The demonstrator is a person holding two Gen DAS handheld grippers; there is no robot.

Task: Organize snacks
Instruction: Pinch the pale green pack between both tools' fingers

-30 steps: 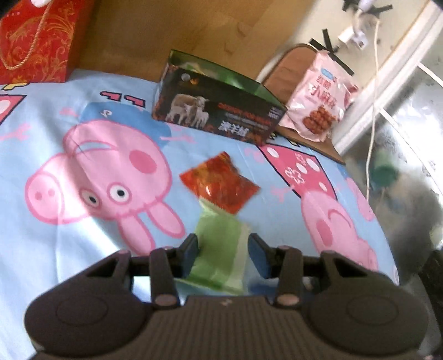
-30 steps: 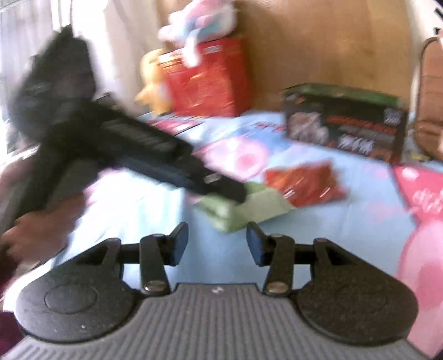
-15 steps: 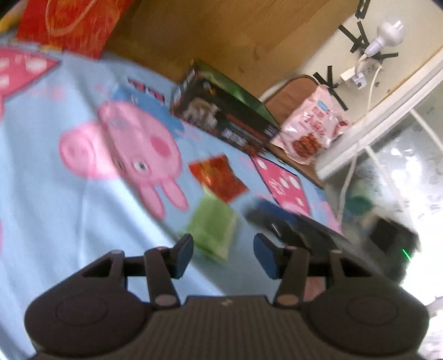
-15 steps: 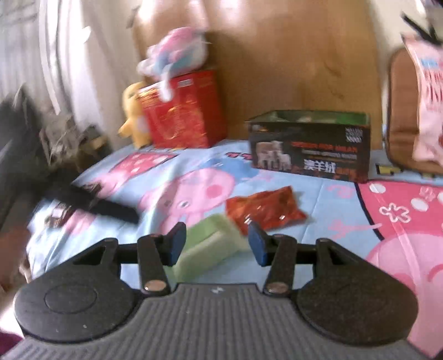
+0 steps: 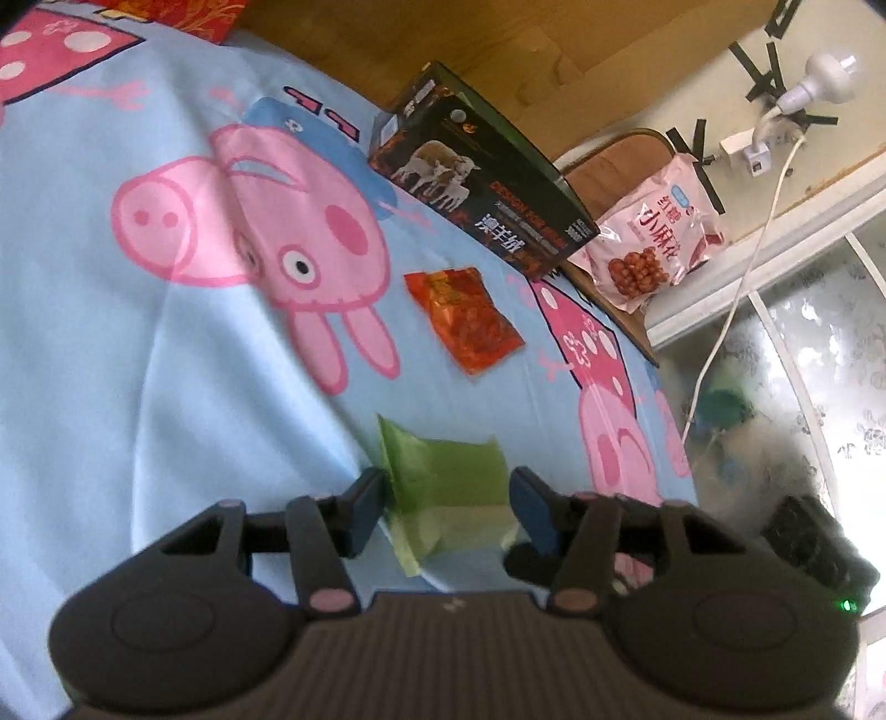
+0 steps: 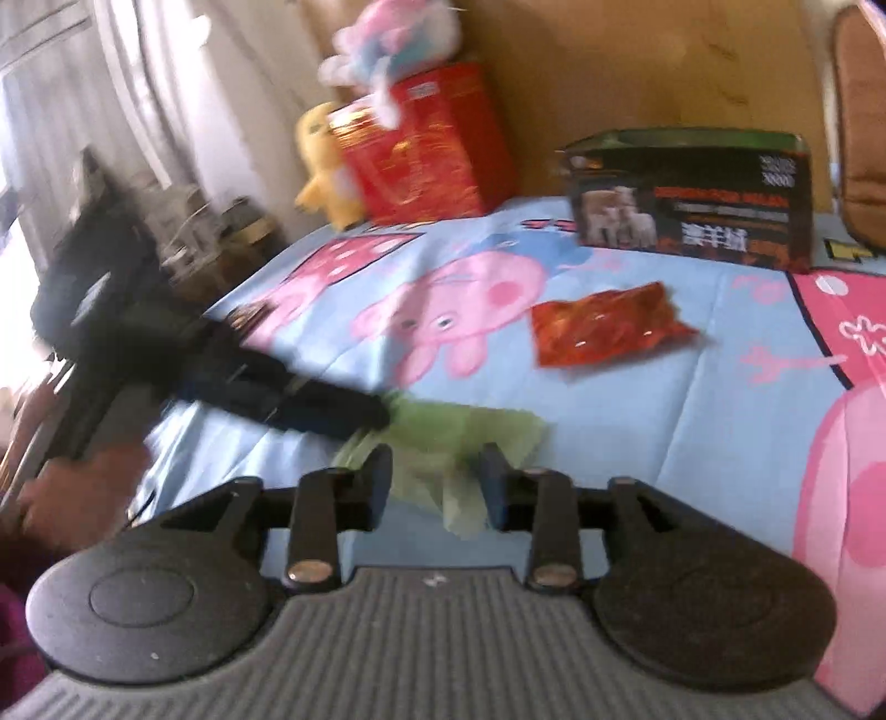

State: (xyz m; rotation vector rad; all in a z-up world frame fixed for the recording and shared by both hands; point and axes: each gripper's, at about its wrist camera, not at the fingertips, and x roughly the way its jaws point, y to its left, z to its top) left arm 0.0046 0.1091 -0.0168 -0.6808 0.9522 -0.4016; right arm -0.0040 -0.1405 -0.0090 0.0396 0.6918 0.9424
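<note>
Left wrist view: my left gripper (image 5: pixel 446 498) sits at lower centre with its fingers spread. The green snack packet (image 5: pixel 448 498) lies between them on the cartoon-pig bedsheet (image 5: pixel 111 332); the left fingertip is at the packet's edge, the right fingertip stands just clear of it, and I cannot tell whether either truly touches. Above the packet, near frame centre and apart from it, lies the red snack packet (image 5: pixel 462 318), flat on the sheet. Farther toward the upper centre stands the dark carton printed with sheep (image 5: pixel 487 188), its green-lined top open. At upper right a pink snack bag (image 5: pixel 659 238) leans on a brown chair seat (image 5: pixel 614 160), outside the sheet. A white cable (image 5: pixel 736 310) hangs down the right side.

Right wrist view: my right gripper (image 6: pixel 434 482) occupies the lower centre, fingers spread, with a corner of the green snack packet (image 6: pixel 459 437) lying between and just beyond the tips; the picture is blurred and contact cannot be judged. My left gripper (image 6: pixel 332 410) enters from the left edge, its tip against the packet's left end. The red snack packet (image 6: pixel 603 327) lies right of centre; the sheep carton (image 6: pixel 692 205) stands at upper right. A red gift box (image 6: pixel 421 149), a yellow plush toy (image 6: pixel 326 166) and a pink-and-blue plush toy (image 6: pixel 398 39) crowd the upper left.
</note>
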